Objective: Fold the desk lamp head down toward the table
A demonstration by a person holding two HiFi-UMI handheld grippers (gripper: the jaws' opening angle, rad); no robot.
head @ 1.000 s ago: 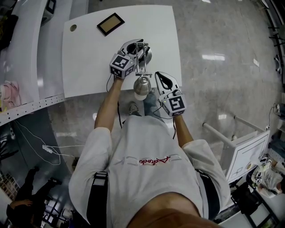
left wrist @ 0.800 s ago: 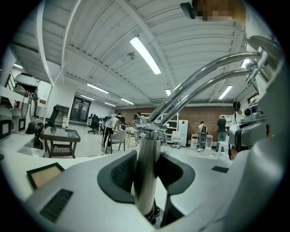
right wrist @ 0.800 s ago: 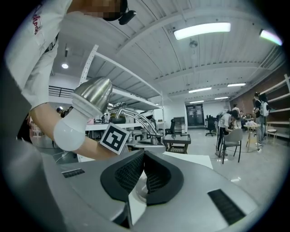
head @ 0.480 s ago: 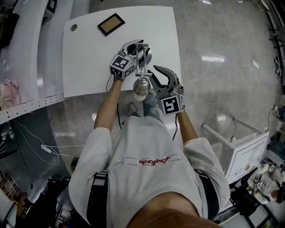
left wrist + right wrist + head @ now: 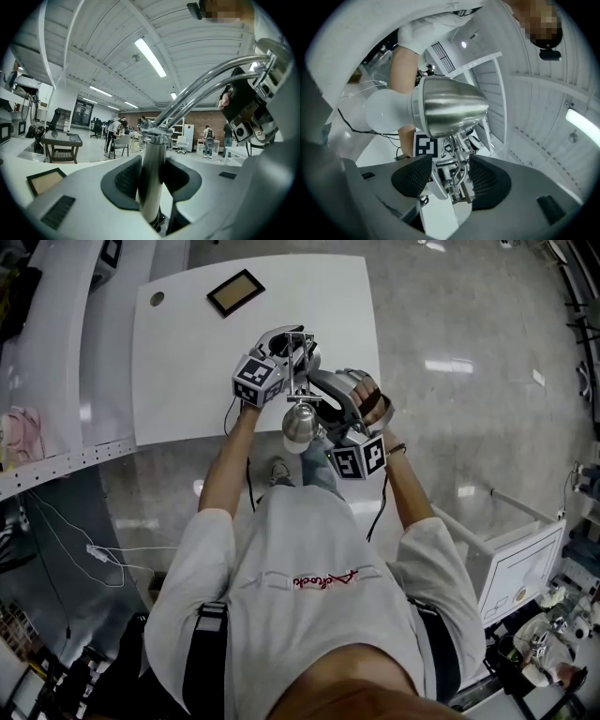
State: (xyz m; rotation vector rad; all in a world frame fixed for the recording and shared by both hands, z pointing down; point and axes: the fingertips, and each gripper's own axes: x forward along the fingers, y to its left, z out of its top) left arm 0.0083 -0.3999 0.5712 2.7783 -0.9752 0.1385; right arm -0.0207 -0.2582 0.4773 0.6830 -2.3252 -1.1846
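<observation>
- left claw (image 5: 151, 176) clamps the lamp post (image 5: 151, 150): hold it firm.
- right claw (image 5: 450, 180), opening, straddles the head joint (image 5: 457, 171) without pressing: close squarely, then lower the lamp head (image 5: 450, 110) gently.

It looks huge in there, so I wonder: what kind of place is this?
Probably a big open office or lab. Long strip lights run across a high white ceiling, people stand among office chairs far back, and the desk lamp sits on a plain white table.
</observation>
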